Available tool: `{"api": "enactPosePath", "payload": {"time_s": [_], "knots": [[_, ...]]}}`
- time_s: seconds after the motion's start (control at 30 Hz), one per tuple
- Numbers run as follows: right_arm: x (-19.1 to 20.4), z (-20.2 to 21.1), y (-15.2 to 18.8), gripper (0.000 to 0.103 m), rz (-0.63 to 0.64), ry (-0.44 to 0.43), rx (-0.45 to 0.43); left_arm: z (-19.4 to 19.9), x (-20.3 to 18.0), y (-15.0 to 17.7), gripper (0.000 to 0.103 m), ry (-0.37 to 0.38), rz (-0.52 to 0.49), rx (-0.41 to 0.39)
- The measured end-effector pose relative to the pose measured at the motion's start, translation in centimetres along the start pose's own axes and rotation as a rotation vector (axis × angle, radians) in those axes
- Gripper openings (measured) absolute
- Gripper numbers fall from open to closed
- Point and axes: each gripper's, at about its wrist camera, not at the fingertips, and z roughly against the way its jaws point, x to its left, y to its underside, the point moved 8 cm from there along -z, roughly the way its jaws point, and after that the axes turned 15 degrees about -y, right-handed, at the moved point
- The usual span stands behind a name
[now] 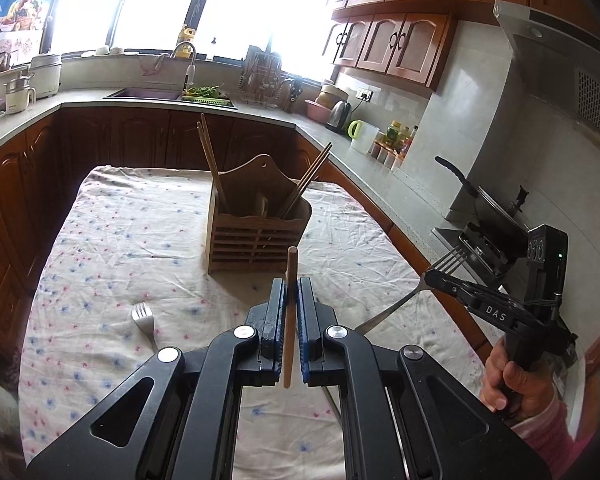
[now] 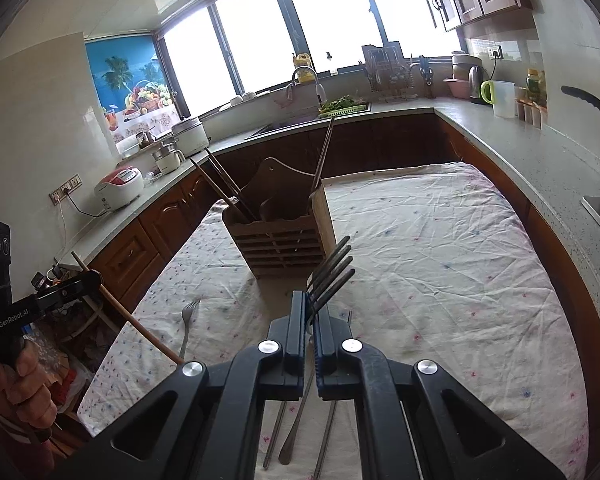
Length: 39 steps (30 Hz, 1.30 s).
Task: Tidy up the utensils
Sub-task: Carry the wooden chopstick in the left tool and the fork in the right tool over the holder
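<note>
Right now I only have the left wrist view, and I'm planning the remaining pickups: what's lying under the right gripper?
Observer: Thin metal chopsticks lie on the floral cloth beneath the right gripper, which grips a fork.
Operator: Where along the wooden chopstick is my grip?
Observer: The left gripper clamps the wooden chopstick near one end; the long part slants down toward the cloth's edge.

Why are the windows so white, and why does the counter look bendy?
Left wrist view: daylight overexposes the big kitchen windows to blank white. Right wrist view: the fisheye lens curves the grey stone countertop, and the backlit metal fork looks dark in the right gripper.
</note>
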Motion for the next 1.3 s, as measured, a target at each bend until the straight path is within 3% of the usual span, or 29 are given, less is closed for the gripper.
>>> {"api": "enactPosePath", "payload": {"time_s": [0.8, 1.3], "knots": [[1.0, -1.3, -6.2, 0.003, 0.038, -0.045, -0.059, 0.9, 1.6, -9.2, 0.005, -0.039, 0.024, -0.178], [0.1, -3.8, -10.7, 0.003, 0.022, -0.086, -0.084, -1.2, 2.4, -15.1, 0.005, -0.056, 0.065, -0.256]]}}
